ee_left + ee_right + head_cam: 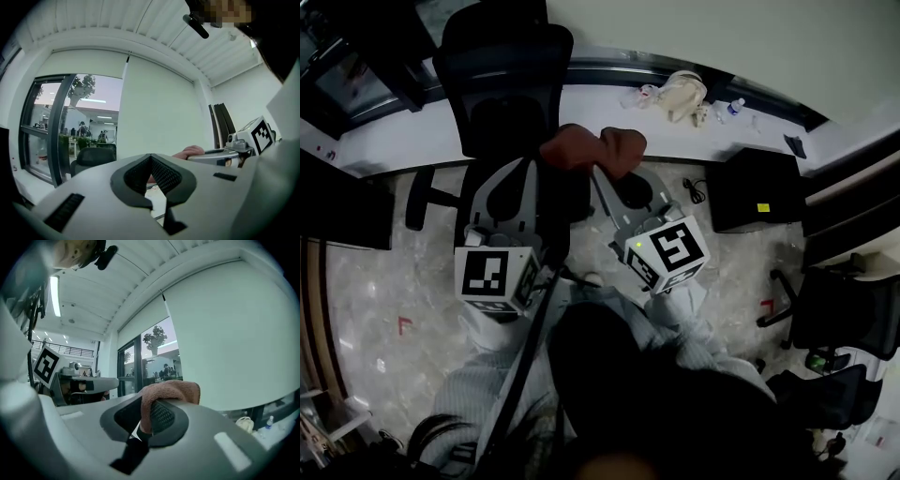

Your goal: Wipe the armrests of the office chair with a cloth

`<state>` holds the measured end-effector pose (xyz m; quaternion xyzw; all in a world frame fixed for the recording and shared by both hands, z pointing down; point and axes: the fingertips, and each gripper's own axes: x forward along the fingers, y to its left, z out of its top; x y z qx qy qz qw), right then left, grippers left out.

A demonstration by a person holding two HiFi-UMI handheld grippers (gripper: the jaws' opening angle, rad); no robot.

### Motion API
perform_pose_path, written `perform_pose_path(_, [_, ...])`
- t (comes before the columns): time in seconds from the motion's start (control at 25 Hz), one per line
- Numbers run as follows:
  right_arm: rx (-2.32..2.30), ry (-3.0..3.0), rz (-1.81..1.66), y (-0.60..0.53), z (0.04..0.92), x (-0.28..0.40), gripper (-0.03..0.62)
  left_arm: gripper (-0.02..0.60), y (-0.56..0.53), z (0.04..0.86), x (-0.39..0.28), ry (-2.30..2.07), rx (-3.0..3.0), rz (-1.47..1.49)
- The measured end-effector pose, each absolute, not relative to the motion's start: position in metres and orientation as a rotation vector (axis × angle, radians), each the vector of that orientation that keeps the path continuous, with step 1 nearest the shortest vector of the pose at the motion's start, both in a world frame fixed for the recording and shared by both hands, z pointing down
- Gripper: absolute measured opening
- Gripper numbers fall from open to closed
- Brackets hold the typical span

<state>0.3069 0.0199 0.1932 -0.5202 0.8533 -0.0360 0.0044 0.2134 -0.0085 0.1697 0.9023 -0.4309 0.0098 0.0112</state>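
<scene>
While the left claw (150, 174) and right claw (147, 420) both pinch the brown cloth (595, 148), wiping seems not started; next, it must reach an armrest (417, 202) of the office chair (502, 70).

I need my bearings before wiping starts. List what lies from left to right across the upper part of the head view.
Black office chair → brown cloth → cream bag → water bottle.
</scene>
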Motion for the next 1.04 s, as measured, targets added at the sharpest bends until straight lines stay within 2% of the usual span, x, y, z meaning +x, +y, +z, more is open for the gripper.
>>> perform_pose_path(1.04, [-1.599,2.728,-0.054,0.023,0.188,0.291,0.023,0.003,-0.007,0.171,0.205,-1.378,2.822,-0.014])
